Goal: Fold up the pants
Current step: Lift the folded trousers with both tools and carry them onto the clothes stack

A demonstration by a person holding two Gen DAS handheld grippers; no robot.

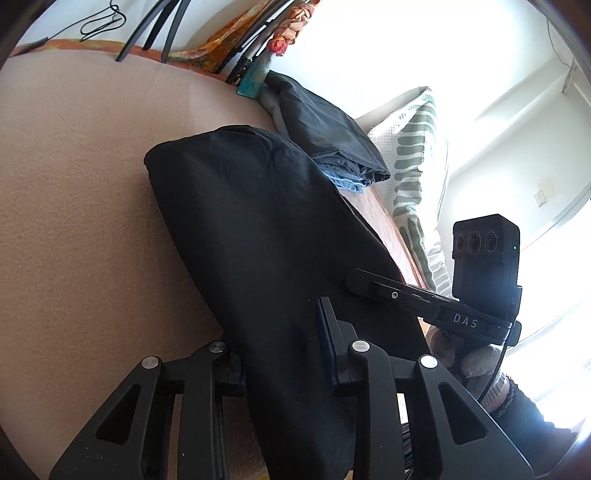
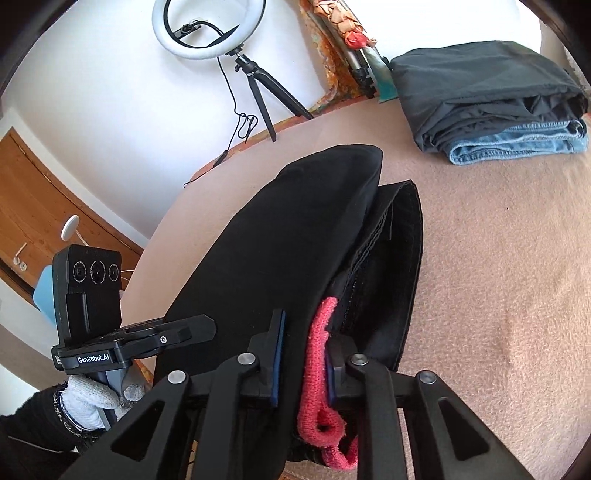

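Pants (image 1: 258, 229), black and bunched into a long doubled bundle, lie on the tan blanket (image 1: 74, 184), and I have both tongs pinched on their near end. My left gripper (image 1: 284, 354) has its fingers narrowed with the cloth running between them; my right gripper (image 2: 306, 354) grips the same edge, with a pink knitted band (image 2: 321, 369) caught between its pads. I judge this two-point hold is meant to carry the near end over toward the far end. Beyond the pants, a folded stack (image 2: 491, 99) of dark trousers over blue jeans sits well apart, so it should not interfere. A ring light (image 2: 208, 27) stands further beyond the pants.
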